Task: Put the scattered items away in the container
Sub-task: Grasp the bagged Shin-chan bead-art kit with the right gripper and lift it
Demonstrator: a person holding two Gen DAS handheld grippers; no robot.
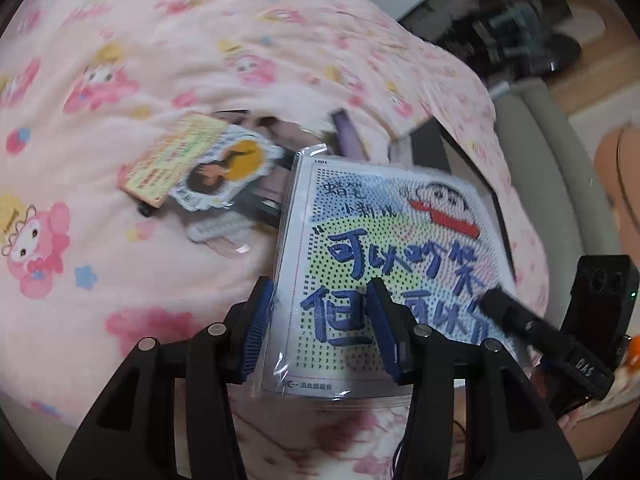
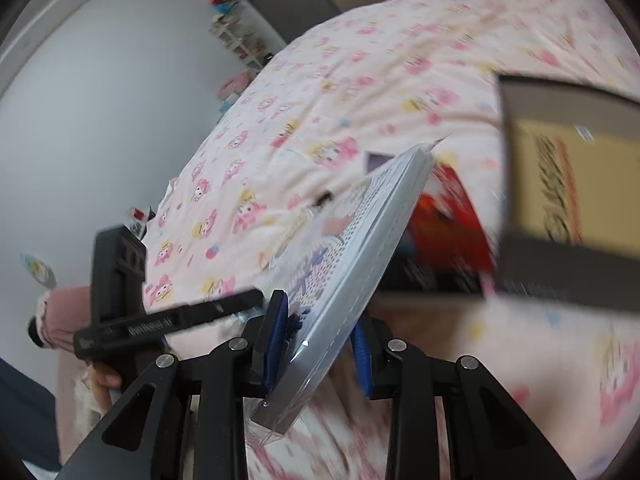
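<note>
A flat bead-art kit in a clear plastic bag [image 1: 384, 256], printed with a cartoon boy and blue Chinese characters, is lifted above the pink bed. My right gripper [image 2: 320, 344] is shut on its near edge [image 2: 344, 280] and holds it tilted. My left gripper [image 1: 320, 328] is open, with the kit's lower part lying between its blue pads [image 1: 256, 328]. The right gripper's finger [image 1: 532, 328] shows at the kit's right edge. Several cards and stickers [image 1: 200, 168] lie scattered on the blanket beyond. A cardboard box [image 2: 568, 184] stands open at the right.
A pink cartoon-print blanket [image 1: 120, 60] covers the bed. A red and black book [image 2: 444, 224] lies under the kit beside the box. A grey padded chair [image 1: 560, 168] stands past the bed's right edge. A white wall [image 2: 100, 100] is at the left.
</note>
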